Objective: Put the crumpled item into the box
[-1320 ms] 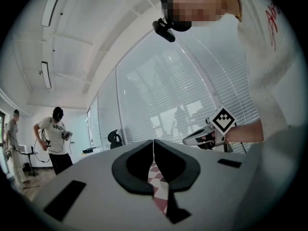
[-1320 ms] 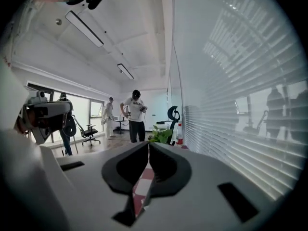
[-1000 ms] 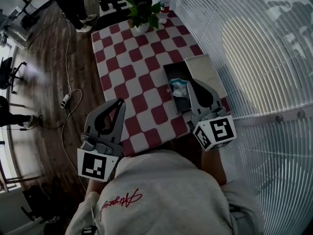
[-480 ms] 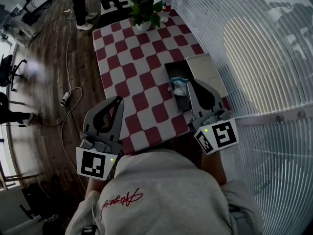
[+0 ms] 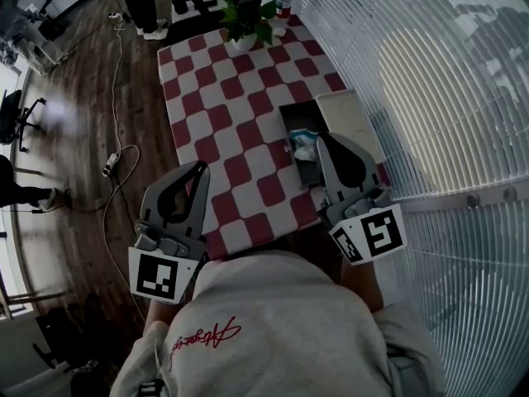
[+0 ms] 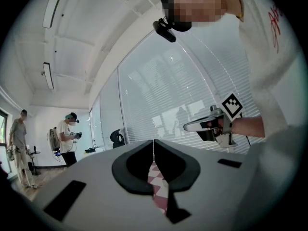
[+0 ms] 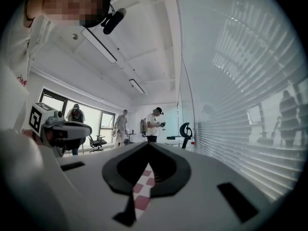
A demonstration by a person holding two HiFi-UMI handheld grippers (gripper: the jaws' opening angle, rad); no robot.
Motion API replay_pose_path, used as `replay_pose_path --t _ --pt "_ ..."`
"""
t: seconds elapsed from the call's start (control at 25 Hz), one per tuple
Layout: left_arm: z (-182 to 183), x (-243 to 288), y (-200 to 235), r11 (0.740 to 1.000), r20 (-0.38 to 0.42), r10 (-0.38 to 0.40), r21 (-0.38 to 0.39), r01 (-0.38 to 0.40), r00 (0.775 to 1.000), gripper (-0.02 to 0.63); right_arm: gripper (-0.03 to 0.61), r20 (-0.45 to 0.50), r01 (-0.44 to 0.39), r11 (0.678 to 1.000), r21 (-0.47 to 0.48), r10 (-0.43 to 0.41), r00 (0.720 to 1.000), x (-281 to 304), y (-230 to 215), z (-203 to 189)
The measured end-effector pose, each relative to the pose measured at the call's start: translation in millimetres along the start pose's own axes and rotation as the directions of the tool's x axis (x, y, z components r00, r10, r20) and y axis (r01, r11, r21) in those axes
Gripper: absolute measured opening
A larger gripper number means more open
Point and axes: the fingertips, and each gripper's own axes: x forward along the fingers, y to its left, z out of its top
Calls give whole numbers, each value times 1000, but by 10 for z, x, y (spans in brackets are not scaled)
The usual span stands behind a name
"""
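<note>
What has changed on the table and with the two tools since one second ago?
Almost nothing. The right tool slid very slightly back toward the person; nothing was gripped or released. The left tool stayed put, both tools shut and empty, and the crumpled item stayed in the box.

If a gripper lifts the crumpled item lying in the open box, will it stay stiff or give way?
Probably soft and light: the crumpled item shows irregular pale folds, like paper or thin film. It would likely squash between jaws rather than slip. It should hardly roll, since the box walls surround it.
</note>
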Motion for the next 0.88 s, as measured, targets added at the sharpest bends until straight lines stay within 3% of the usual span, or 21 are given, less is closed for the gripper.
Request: replay_pose_path --t 0.88 --pt "28 -24 83 1000 0 7 13 -7 1000 18 11 30 -60 998 -17 61 998 82 151 110"
